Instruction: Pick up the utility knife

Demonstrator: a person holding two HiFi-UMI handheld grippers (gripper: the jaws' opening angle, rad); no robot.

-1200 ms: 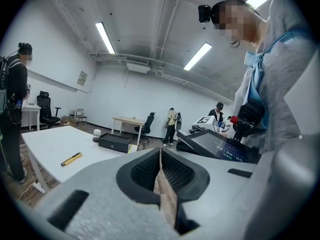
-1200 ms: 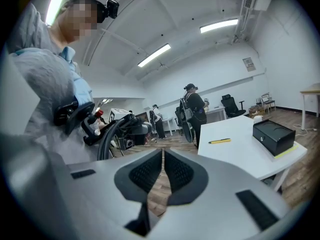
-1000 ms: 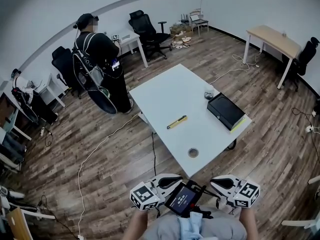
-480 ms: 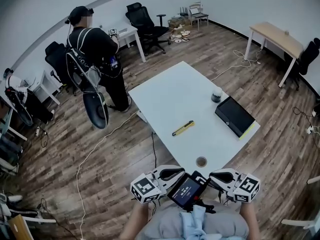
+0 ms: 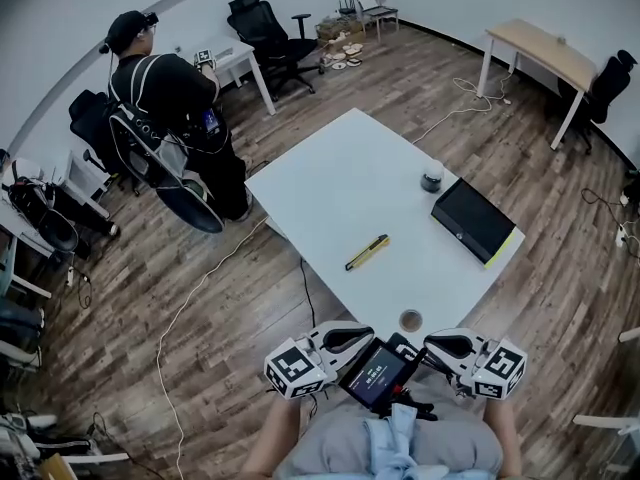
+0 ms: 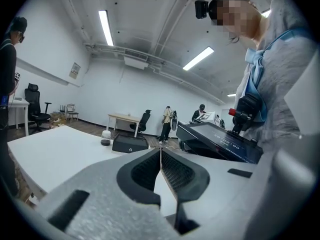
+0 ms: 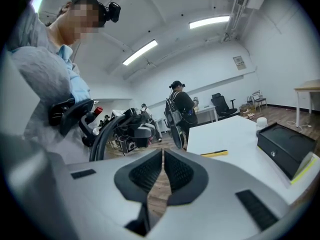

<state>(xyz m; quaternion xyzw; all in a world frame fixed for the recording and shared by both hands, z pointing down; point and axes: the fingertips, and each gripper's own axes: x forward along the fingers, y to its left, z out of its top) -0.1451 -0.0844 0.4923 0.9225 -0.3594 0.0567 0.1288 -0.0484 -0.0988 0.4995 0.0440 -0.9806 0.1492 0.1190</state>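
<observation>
The utility knife (image 5: 367, 252), yellow and black, lies flat on the white table (image 5: 340, 183) near its front part; it also shows as a thin yellow bar (image 7: 214, 153) in the right gripper view. Both grippers hang close to my body, below the table's near corner and well short of the knife. My left gripper (image 5: 355, 336) is shut with nothing in it, its jaws touching (image 6: 160, 151). My right gripper (image 5: 437, 344) is likewise shut and empty (image 7: 163, 154). A small screen device (image 5: 377, 373) sits between them.
On the table are a black box (image 5: 473, 221) at the right edge, a small jar (image 5: 432, 177) behind it, and a small round cap (image 5: 410, 320) near the front corner. A person in black (image 5: 170, 108) stands left of the table. Cables cross the wood floor.
The table's near corner has come closer to both grippers, and the knife sits nearer in view. Both grippers stay shut and side by side. The person in black has drifted up-left in view.
</observation>
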